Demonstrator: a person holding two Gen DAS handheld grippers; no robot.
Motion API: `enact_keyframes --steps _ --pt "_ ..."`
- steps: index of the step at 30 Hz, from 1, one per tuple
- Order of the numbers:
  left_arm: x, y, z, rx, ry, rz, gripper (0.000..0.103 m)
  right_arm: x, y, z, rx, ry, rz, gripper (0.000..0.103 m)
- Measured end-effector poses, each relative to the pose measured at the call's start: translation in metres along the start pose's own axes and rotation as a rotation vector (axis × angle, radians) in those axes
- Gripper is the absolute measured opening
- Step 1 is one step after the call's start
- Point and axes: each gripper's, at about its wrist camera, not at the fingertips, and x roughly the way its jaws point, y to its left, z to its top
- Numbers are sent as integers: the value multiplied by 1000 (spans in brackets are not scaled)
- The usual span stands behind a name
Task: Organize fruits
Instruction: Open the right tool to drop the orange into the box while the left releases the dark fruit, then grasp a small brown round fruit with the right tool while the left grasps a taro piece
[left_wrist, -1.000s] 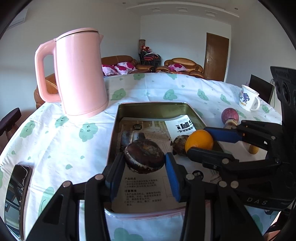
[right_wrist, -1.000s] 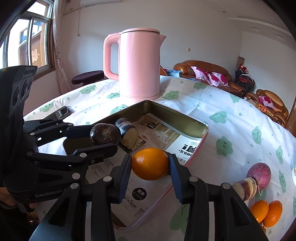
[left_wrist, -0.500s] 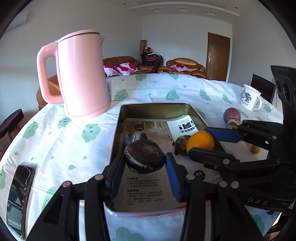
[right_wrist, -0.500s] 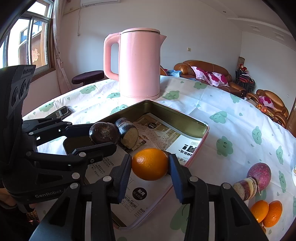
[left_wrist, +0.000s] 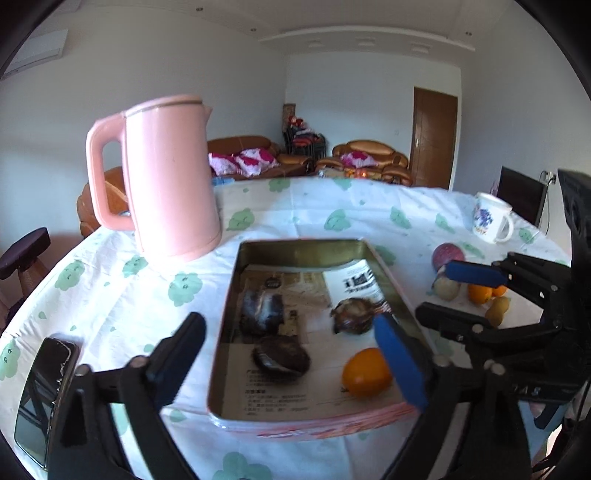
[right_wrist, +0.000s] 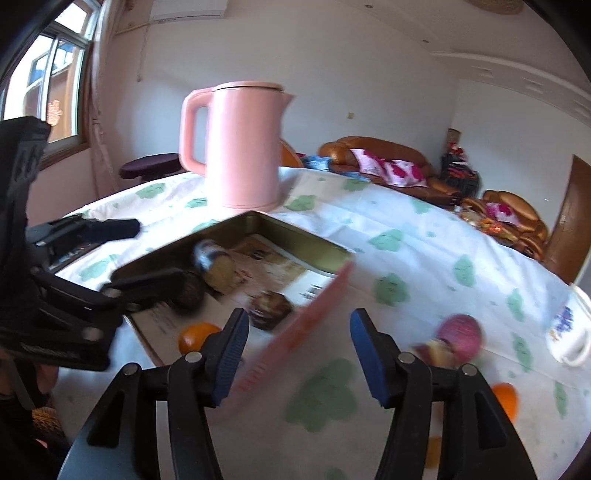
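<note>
A metal tray (left_wrist: 306, 247) lined with printed paper holds a dark round fruit (left_wrist: 281, 358), an orange (left_wrist: 365, 373), a cut dark fruit (left_wrist: 263, 312) and a brown one (left_wrist: 352, 315). My left gripper (left_wrist: 291, 358) is open and empty, above the tray's near end. My right gripper (right_wrist: 295, 350) is open and empty, above the tray's pink right rim (right_wrist: 314, 314); it also shows in the left wrist view (left_wrist: 454, 295). The orange (right_wrist: 197, 336) lies left of its fingers. A purple fruit (right_wrist: 463, 334) and loose oranges (right_wrist: 506, 398) lie on the cloth to the right.
A tall pink kettle (left_wrist: 170, 177) stands behind the tray's left corner. A phone (left_wrist: 44, 391) lies near the table's left edge. A white mug (left_wrist: 491, 218) stands far right. Oranges and a yellow fruit (left_wrist: 496, 308) lie by the purple fruit (left_wrist: 447, 254).
Both grippers have opened and pulled back. The dark fruit and the orange now lie in the tray. The right gripper has swung right over the tray's rim.
</note>
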Motion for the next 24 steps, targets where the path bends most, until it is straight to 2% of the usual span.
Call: enact_keyframes --steps 6,9,13,15,17,24 --pt "-6 -32 5 44 -32 -68 99 -25 -56 -31 73 57 -156 59" --pt "-3 -49 7 61 -25 -103 99 -33 -73 -43 102 71 -195 59" --pt "3 -69 8 96 -6 -136 99 -39 -80 -48 111 80 -165 58" --pt "6 -77 9 115 -3 -140 99 -35 -77 -49 98 96 -140 48" --pt "8 -83 9 126 0 -142 99 -32 -74 -49 86 114 -130 44" --pt "12 -92 10 145 12 -153 100 -17 -77 -55 94 206 -93 43"
